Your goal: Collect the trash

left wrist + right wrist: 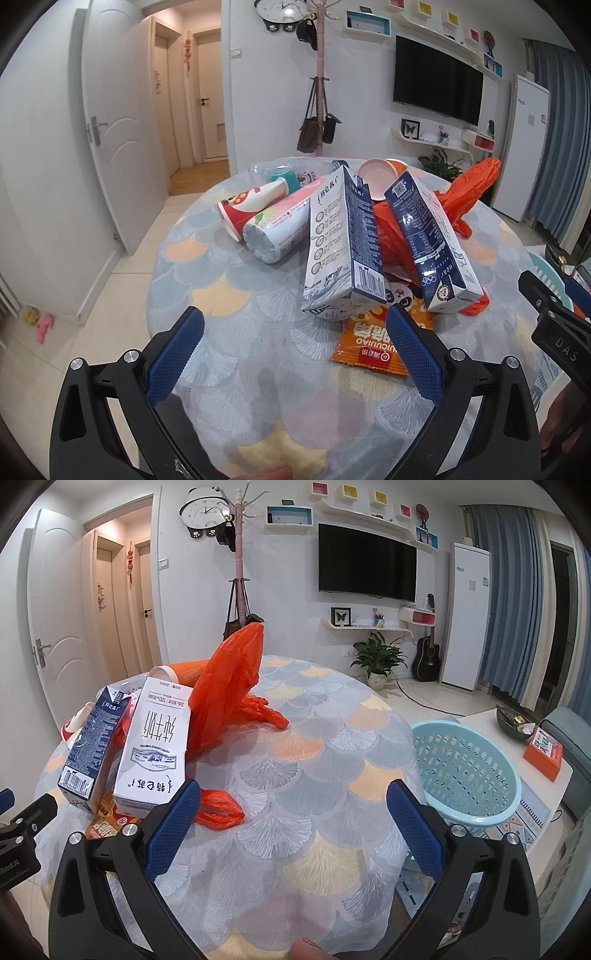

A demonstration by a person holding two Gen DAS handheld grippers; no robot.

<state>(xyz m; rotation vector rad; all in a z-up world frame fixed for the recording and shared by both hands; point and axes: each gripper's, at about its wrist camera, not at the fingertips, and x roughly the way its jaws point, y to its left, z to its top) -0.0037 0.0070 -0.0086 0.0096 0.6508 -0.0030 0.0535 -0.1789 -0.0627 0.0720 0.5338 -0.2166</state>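
Table (pixel 325 738), round, under a scale-patterned cloth, in a living room with wall television (pixel 367 563). Pale blue basket (pixel 469 771) just off its right edge. Orange plastic bag (pixel 225 686) heaped mid-table. Two milk cartons (pixel 340 243) tilted, long axes toward the left gripper (pixel 295 350), just beyond its spread-apart fingers. Snack packet (pixel 373 343) flat beneath. Right gripper (pixel 293 830) likewise spread wide, empty, above bare cloth.

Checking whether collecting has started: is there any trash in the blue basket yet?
No, the blue basket beside the table shows only its bare perforated walls and bottom.
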